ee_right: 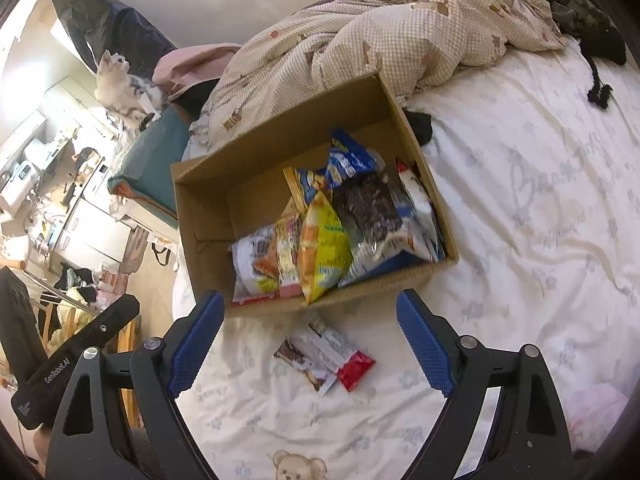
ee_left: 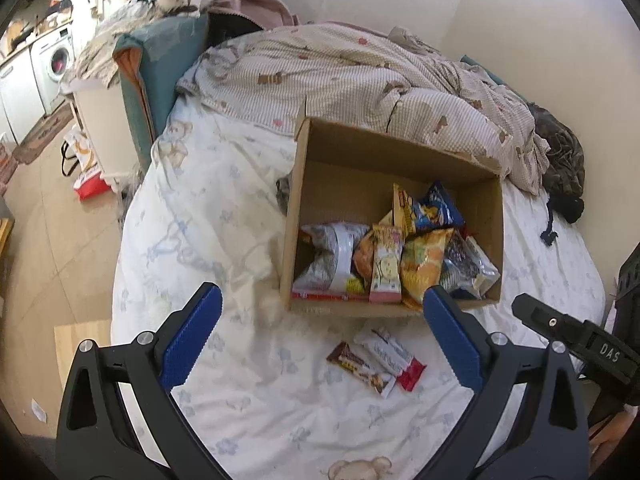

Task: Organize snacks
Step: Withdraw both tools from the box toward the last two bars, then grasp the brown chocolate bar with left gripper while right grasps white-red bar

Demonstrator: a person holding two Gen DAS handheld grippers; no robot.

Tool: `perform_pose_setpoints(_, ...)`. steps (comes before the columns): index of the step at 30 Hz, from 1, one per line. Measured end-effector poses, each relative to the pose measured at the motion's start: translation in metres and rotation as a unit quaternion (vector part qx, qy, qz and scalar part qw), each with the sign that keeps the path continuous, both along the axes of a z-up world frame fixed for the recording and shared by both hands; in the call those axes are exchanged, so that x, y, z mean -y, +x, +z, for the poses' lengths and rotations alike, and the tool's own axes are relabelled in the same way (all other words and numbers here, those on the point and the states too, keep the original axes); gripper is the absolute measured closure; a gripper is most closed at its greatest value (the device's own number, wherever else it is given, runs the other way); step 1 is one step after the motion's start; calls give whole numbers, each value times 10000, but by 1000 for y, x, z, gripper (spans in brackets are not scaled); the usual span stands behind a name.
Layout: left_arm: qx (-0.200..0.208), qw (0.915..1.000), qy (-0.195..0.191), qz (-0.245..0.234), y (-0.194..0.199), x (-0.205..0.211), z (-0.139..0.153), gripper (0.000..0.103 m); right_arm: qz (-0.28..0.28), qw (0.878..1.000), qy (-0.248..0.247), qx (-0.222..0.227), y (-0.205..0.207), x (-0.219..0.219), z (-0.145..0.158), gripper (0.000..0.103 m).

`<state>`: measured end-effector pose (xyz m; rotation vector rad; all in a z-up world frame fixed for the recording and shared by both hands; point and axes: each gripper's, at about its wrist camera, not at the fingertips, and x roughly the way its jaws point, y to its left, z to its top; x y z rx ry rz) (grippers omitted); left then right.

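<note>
- We hover over the bed (ee_left: 240,208), both tools up and ready: the left hand-held gripper (ee_left: 320,340) has its jaws spread wide and holds nothing, and the right hand-held gripper (ee_right: 310,344) is just as wide and just as empty.
- The cardboard box (ee_right: 208,216) sits on the sheet near the rumpled quilt (ee_right: 380,28), and it is already carrying a row of snack bags (ee_right: 320,248) packed along its near wall; the far half of its floor is bare.
- Two snack bars (ee_right: 324,354) lie loose on the sheet just in front of the box, touching or overlapping each other; through the fisheye we cannot quite tell which one rides on top.
- In our judgement the step in hand is lifting these two into the box.
- We'd take one at a time, coming down with the right tool, since the bars lie almost centred between its blue pads (ee_right: 196,340).
- We'd pinch across the narrow width of the red-ended bar (ee_left: 394,358), not along its length, and press lightly so the soft sheet doesn't bunch into the grip.
- We'd clear the near wall before letting go, and drop into the bare half so the standing bags aren't knocked over.
</note>
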<state>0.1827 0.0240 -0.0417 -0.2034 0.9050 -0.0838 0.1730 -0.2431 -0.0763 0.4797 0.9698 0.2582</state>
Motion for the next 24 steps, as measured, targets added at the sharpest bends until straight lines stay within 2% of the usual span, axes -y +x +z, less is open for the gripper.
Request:
perform_pose_setpoints(7, -413, 9987, -121, 282, -10, -11, -18, 4, -103, 9980, 143, -599, -8, 1, -30, 13)
perform_pose_setpoints(14, -704, 9957, -215, 565, -8, -24, -31, 4, -73, 9922, 43, -1245, 10, -11, -68, 13)
perform_pose_setpoints(16, -815, 9944, -282, 605, -6, -24, -36, 4, 69, 9901, -210, -1389, 20, -22, -80, 13)
perform_pose_setpoints(18, -931, 9932, -348, 609, -3, -23, -41, 4, 434, 9862, -633, -1469, 31, -43, -91, 14)
perform_pose_setpoints(22, -968, 9929, -415, 556, -1, -20, -42, 4, 736, 9801, -1331, -1273, 43, -73, -102, 18)
perform_pose_setpoints(24, -961, 9930, -399, 556, -1, -19, -42, 4, 1121, 9680, -1878, -1230, 47, -95, -113, 20)
